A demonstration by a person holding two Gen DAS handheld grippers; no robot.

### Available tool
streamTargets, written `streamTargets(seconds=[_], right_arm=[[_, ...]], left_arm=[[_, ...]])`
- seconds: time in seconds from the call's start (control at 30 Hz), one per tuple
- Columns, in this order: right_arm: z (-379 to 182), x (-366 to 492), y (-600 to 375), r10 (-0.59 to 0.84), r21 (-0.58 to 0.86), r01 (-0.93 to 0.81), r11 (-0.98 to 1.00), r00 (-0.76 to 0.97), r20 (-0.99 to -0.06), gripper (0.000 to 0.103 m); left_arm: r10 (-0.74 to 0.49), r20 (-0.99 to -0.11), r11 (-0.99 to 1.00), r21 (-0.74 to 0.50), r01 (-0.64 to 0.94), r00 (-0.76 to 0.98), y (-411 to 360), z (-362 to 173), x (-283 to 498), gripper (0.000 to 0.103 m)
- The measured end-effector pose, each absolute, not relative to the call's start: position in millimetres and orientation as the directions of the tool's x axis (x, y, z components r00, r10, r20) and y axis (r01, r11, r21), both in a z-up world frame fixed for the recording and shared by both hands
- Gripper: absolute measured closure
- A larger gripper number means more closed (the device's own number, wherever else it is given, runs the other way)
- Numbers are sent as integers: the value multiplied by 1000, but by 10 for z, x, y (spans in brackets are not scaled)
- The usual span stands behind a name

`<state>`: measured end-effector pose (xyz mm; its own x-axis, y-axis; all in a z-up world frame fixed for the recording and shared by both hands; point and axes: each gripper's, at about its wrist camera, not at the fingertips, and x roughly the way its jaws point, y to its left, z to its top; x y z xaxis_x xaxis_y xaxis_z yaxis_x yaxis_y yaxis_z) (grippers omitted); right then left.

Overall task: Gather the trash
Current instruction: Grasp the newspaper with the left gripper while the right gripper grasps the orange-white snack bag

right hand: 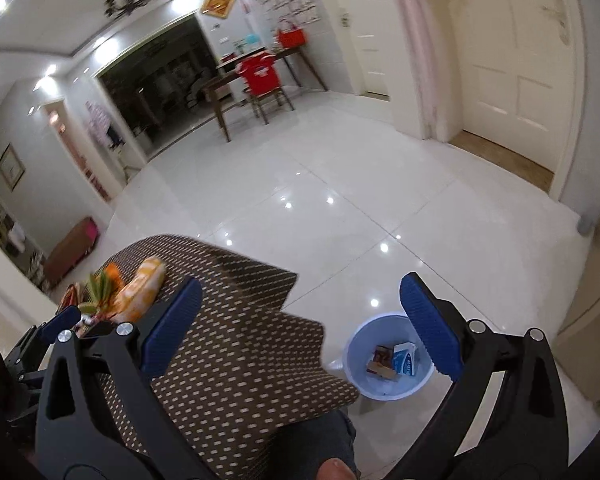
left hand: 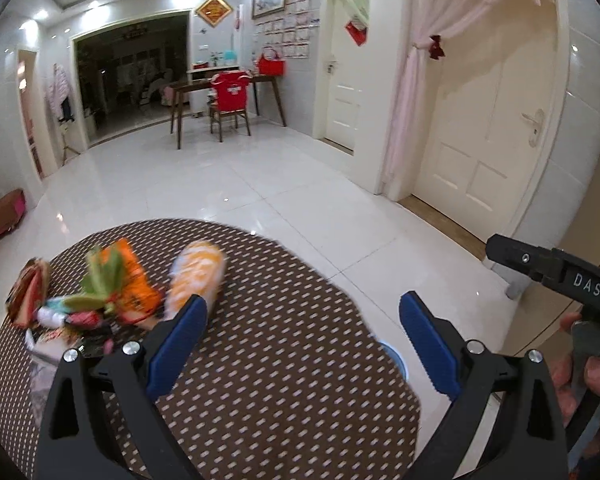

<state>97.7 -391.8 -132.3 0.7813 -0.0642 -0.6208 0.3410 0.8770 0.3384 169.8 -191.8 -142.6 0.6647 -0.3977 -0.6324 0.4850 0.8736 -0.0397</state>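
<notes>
The trash was split between two spots. A blurry heap of wrappers (left hand: pixel 100 300) sat bunched at the far left of the round table (left hand: pixel 280 380), the one with the brown dotted cloth. In that pile I could make out an orange packet (left hand: pixel 134 276), an orange-and-white bag (left hand: pixel 198 276) just to its right and something green and leafy-looking (left hand: pixel 100 276); the rest was too smeared to name. The other bits were down in the pale blue bin (right hand: pixel 360 344) on the white tile floor (right hand: pixel 340 200), right beside the table's edge: a small brownish box (right hand: pixel 382 360) and a blue-and-white packet (right hand: pixel 405 358) lying side by side at the bottom.

The left gripper (left hand: pixel 300 320) hung over the table with its blue pads spread wide and nothing between them. The right gripper (right hand: pixel 300 320) was just as wide and just as empty, sitting above the table edge with the bin showing near its right pad.

From the left camera you could also see a hand (left hand: pixel 580 364) wrapped around the right tool's handle at the right edge. Further back stood a wooden desk (left hand: pixel 228 88), a chair with a red cover (left hand: pixel 230 94), and white doors (left hand: pixel 484 128).
</notes>
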Motion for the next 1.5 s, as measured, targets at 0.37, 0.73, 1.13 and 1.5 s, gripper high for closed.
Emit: streamTargets(seconds=[0.37,0.73,1.13,1.5], right_arm=[[-1302,1274,-3115,23,288,216,933,763,-646,6],[-1501,1518,-2625,98,275,131,952,722,-684,6],[-1746,1850,-2315,173,287,63,956,668,-723,6],[-1787,2082,-2145,218,307,24,951,654,-725,6]], left_arm=[[-42,-547,971,173,162,836,-1005,-1513,1590,5],[215,-588,960,273,-60,780,-432,-2021,1824,5],[187,-689,947,316,58,700,-475,-2280,2100,5],[88,-692,970,223,97,717,-311,-2158,2057,54]])
